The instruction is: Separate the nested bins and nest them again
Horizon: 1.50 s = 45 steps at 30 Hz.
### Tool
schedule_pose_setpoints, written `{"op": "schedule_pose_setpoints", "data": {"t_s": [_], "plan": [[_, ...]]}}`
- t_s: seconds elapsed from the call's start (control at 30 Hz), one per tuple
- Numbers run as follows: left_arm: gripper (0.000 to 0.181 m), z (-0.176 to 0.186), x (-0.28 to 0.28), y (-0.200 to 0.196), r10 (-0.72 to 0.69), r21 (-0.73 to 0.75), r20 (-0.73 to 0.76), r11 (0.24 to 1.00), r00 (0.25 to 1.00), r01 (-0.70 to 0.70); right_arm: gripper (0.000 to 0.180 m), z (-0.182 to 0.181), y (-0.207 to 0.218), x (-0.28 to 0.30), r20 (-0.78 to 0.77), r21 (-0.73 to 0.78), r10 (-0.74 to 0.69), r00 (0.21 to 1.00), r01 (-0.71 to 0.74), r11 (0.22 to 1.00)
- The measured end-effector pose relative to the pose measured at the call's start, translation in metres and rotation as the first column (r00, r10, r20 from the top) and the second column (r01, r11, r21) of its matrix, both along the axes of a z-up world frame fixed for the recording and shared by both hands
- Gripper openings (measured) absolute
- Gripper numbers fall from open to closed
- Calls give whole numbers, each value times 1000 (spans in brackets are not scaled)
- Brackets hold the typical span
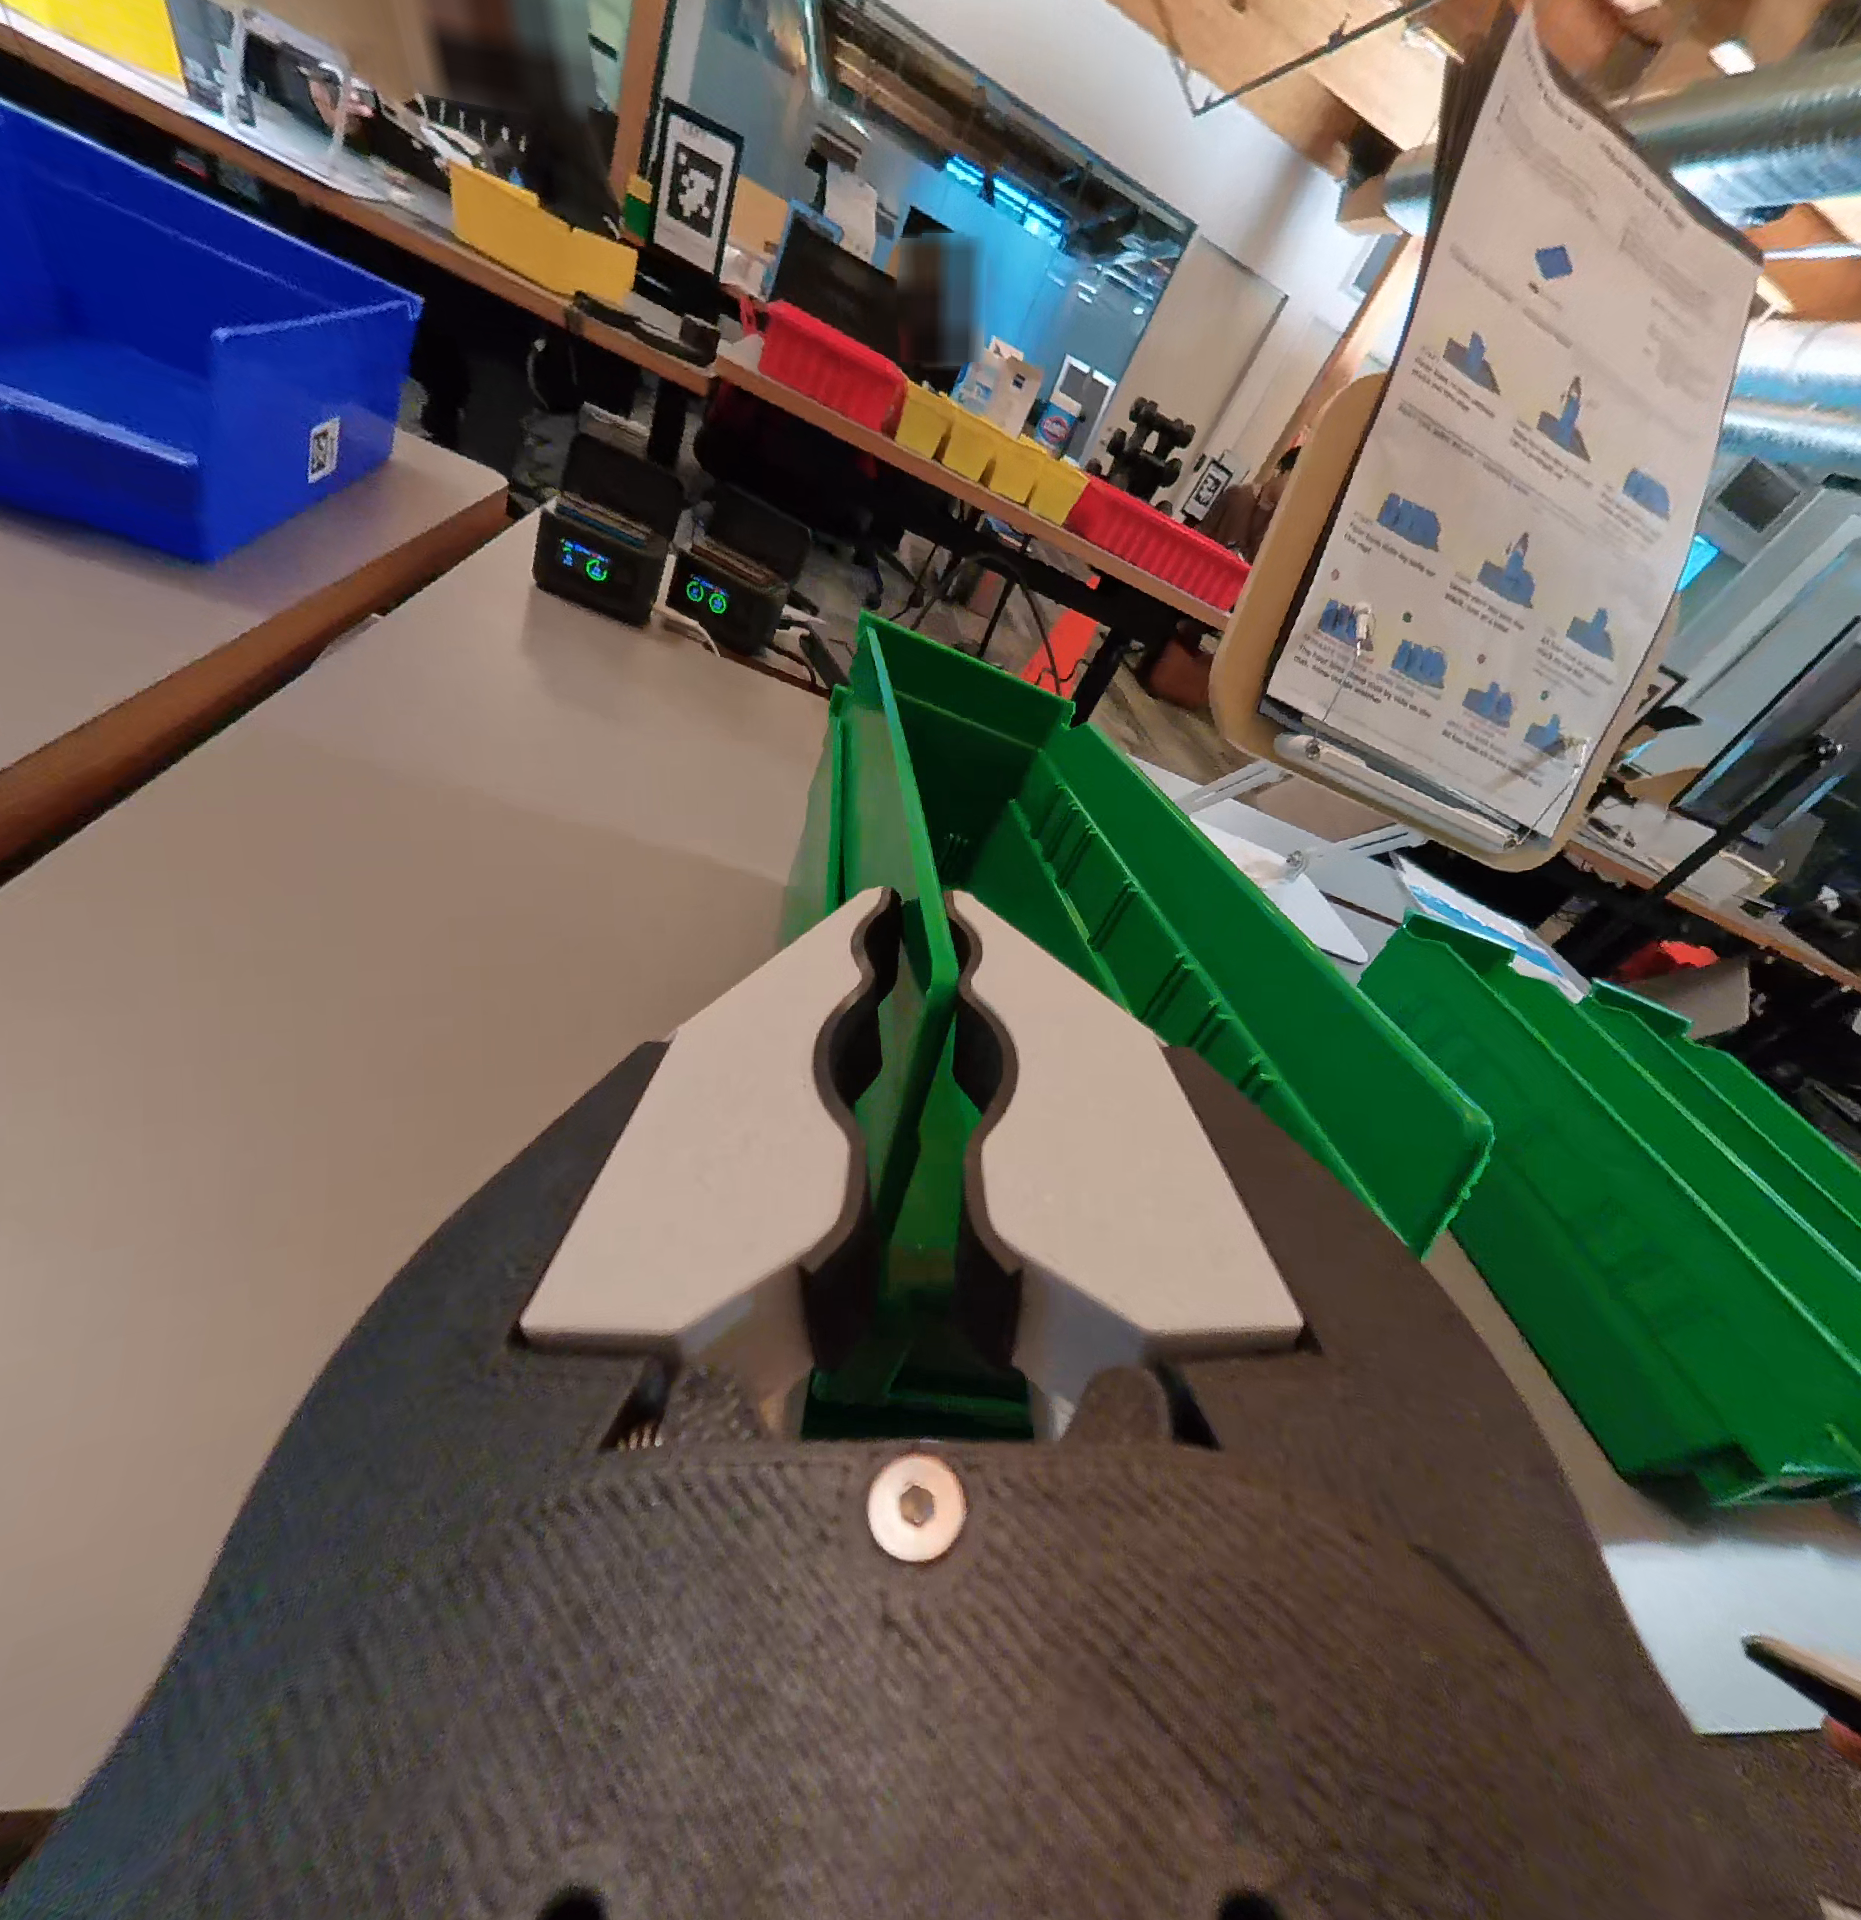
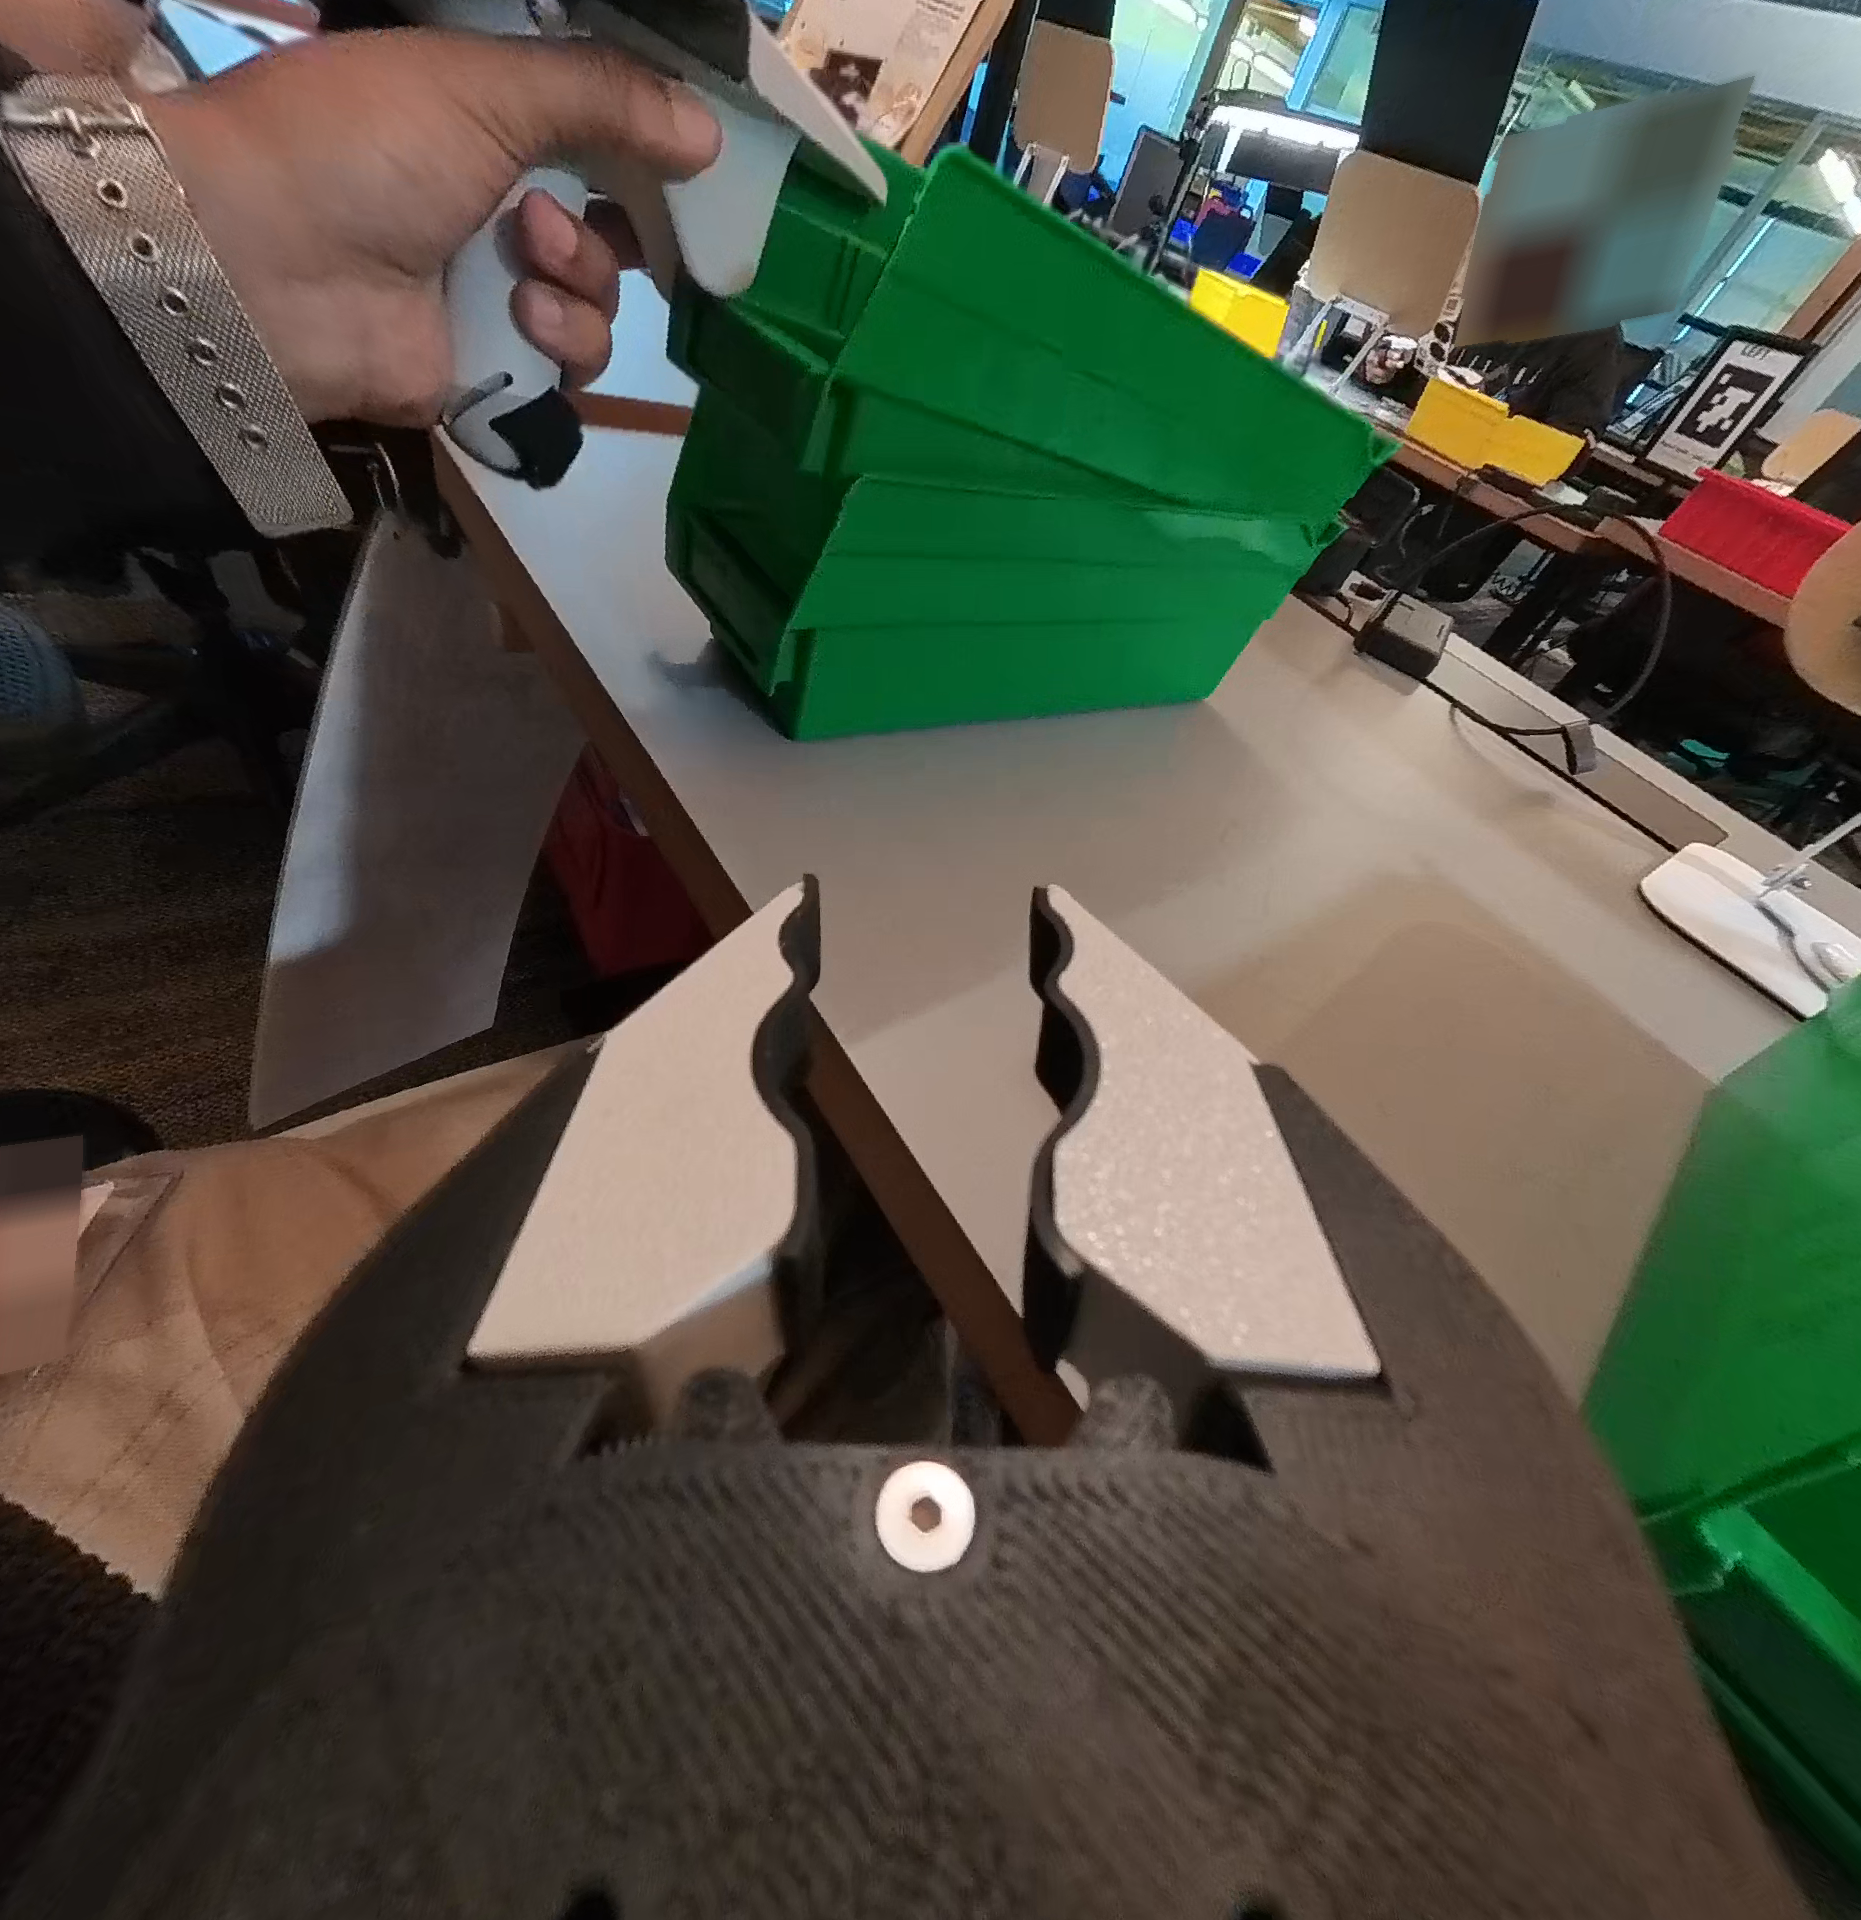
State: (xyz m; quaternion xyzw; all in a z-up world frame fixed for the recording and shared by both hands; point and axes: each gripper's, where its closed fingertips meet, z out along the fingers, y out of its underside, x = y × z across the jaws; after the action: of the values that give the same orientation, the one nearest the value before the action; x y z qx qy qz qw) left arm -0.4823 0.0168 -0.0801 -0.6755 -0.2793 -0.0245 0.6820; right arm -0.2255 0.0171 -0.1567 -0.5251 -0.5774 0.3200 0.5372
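Both tongs (image 1: 921, 914) (image 2: 921, 904) have grey wavy-edged fingers on textured black bodies, each with one silver screw. The hand (image 2: 386, 229) wears a metal mesh wristband (image 2: 167, 301).

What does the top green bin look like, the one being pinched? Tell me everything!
The top green bin is long, shiny plastic with ribbed side walls and a thick rim. It is tilted, one end raised above the stack of green bins nested beneath it on the grey table. The left gripper is shut on its side wall near the raised end. The right gripper is open and away from it.
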Motion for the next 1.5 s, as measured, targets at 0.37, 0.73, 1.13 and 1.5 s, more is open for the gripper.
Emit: {"op": "schedule_pose_setpoints", "data": {"t_s": [0.37,0.73,1.13,1.5], "plan": [[0,22,5,-8,45,130,-116,991,992,-30,39,1,0,0,-3,8,3,1000,-3,1000],[0,0,8,-3,75,52,-165,996,984,-67,39,1,-2,0,-3,18,7,1000,-7,1000],[0,-18,6,-2,74,21,-163,997,984,-72,39,0,-4,0,-2,25,9,1000,-9,1000],[0,-25,5,-2,99,-27,-210,994,973,-107,39,0,-5,-1,2,32,11,1000,-11,999]]}}
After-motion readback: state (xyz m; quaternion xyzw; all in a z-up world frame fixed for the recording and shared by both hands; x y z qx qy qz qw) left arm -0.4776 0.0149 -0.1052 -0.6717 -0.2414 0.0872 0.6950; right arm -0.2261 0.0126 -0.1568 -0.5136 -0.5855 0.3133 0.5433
